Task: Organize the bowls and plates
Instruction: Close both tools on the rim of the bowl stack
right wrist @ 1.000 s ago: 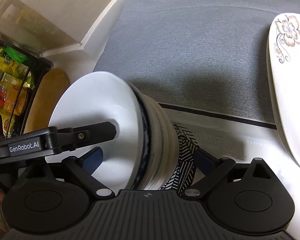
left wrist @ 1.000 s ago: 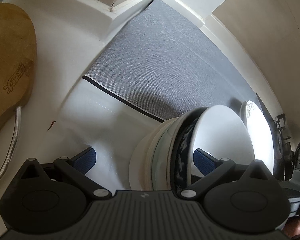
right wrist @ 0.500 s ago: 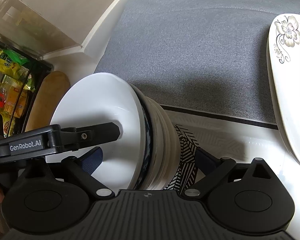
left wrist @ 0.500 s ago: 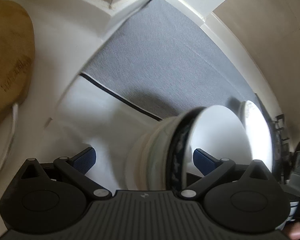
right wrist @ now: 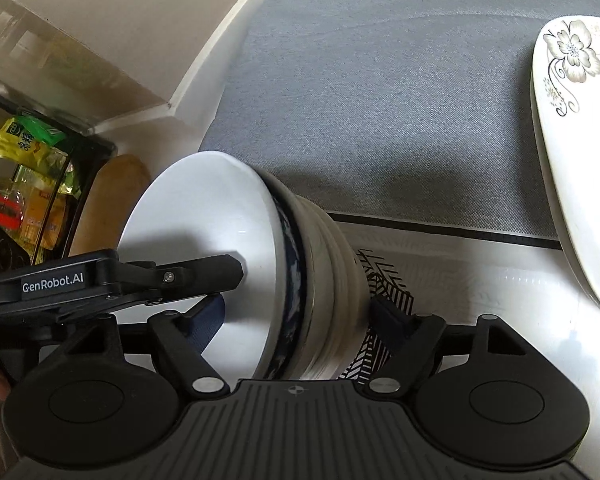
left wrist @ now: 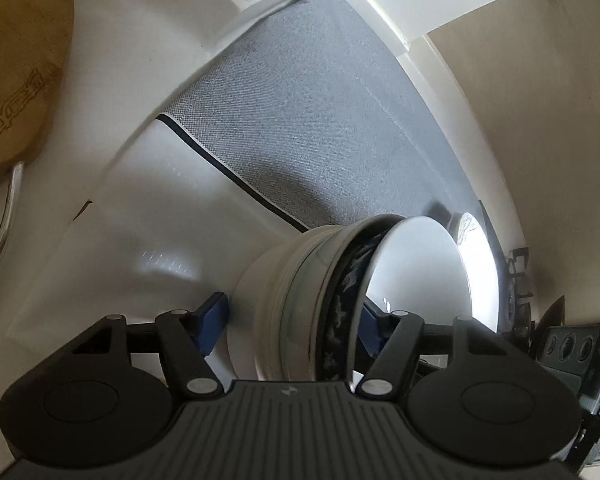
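A stack of bowls (left wrist: 332, 292) lies tipped on its side on the white counter (left wrist: 112, 216), rims facing one way; the open, glossy white bowl (right wrist: 204, 236) fronts the nest, a dark blue patterned bowl (right wrist: 294, 280) sits behind it, and smooth pale ribbed bowls (right wrist: 340, 276) follow; the stack's foot rests against a black-and-white herringbone cloth (right wrist: 384, 292). Behind lies a grey woven mat (right wrist: 380, 92) with a dark border stripe; a white plate with a painted flower (right wrist: 572, 52) stands tilted at the mat's edge; a rounded wooden cutting board (left wrist: 16, 64) with a metal loop lies well apart.

The left gripper (left wrist: 292, 320) straddles the stack, blue pads on either side, jaws closing; whether the pads press the ceramic I cannot tell. The right gripper (right wrist: 296, 316) likewise brackets the stack across its width, jaws closing, one pad inside the white bowl's mouth, the other by the foot; contact is not clear.
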The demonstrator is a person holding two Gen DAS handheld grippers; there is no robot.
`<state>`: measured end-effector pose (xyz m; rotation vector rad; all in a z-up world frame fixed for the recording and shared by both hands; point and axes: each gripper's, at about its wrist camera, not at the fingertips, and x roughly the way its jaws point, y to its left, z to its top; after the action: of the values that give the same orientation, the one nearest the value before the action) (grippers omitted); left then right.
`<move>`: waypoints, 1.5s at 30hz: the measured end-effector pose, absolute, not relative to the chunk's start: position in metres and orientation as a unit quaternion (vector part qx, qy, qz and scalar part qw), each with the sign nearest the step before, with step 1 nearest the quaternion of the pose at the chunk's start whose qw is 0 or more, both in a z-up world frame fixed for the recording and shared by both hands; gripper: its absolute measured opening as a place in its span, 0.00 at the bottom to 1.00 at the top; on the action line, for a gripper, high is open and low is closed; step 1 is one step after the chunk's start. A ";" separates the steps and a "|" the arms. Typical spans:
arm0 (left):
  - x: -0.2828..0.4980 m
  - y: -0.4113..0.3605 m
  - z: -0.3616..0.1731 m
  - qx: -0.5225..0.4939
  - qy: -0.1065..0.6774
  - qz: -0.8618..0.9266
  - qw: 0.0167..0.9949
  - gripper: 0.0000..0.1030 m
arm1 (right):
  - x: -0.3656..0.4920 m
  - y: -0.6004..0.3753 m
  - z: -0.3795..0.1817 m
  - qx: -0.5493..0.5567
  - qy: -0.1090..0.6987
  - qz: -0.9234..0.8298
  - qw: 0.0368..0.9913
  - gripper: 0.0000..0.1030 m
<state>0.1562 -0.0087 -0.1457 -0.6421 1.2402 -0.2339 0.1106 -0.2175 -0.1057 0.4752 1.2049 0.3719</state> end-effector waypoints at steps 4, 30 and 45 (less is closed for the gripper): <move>0.155 -0.011 -0.144 -0.291 0.570 -0.104 0.761 0.70 | 0.112 -0.217 -0.103 0.215 0.558 0.171 0.783 0.78; 0.152 -0.030 -0.117 -0.284 0.550 -0.115 0.777 0.70 | 0.106 -0.244 -0.081 0.251 0.541 0.133 0.792 0.75; 0.156 -0.050 -0.107 -0.302 0.528 -0.084 0.790 0.70 | 0.133 -0.268 -0.069 0.231 0.540 0.162 0.793 0.72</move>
<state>0.1564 -0.0500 -0.1072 -0.6493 1.1358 -0.1807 0.1326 -0.2683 -0.0690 0.4960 1.1605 0.3480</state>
